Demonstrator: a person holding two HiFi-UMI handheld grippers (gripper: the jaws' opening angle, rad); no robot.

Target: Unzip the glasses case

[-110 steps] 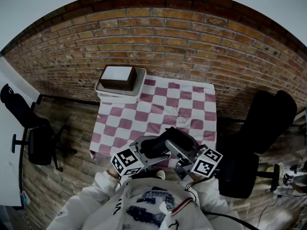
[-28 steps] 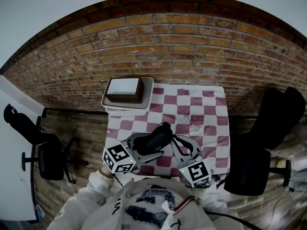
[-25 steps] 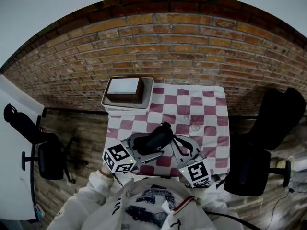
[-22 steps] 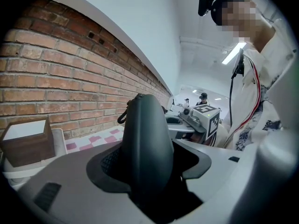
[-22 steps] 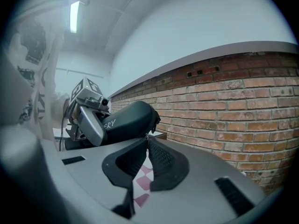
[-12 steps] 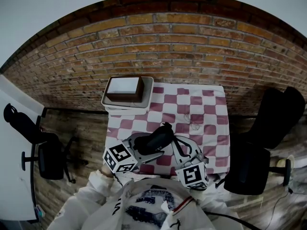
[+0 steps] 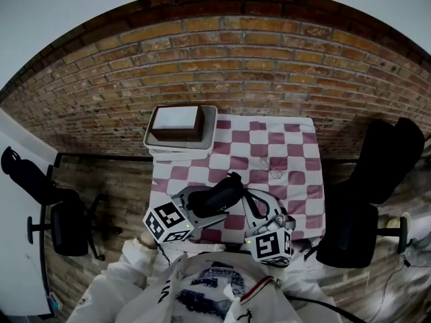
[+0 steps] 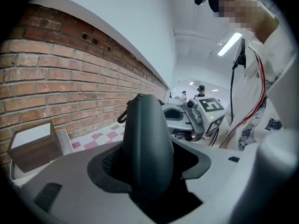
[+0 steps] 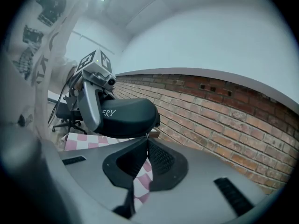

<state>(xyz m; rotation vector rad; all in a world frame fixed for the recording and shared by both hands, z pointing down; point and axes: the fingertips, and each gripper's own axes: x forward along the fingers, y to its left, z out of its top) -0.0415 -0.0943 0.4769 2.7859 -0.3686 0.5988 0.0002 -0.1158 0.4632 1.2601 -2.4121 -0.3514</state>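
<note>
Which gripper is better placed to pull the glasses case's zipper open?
Right. The right gripper is shut at one end of the glasses case, seemingly on the zipper pull; the left gripper clamps its body.

Brown box [image 7: 176,123] on white tray [image 7: 180,147]

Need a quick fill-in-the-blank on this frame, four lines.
The left tongs clamp the glasses case, coloured ___.
The right tongs are ___, tips at the case's edge.
The tablecloth is pink-and-white ___.
The tray holds a brown ___.
Missing: black; shut; checkered; box.
</note>
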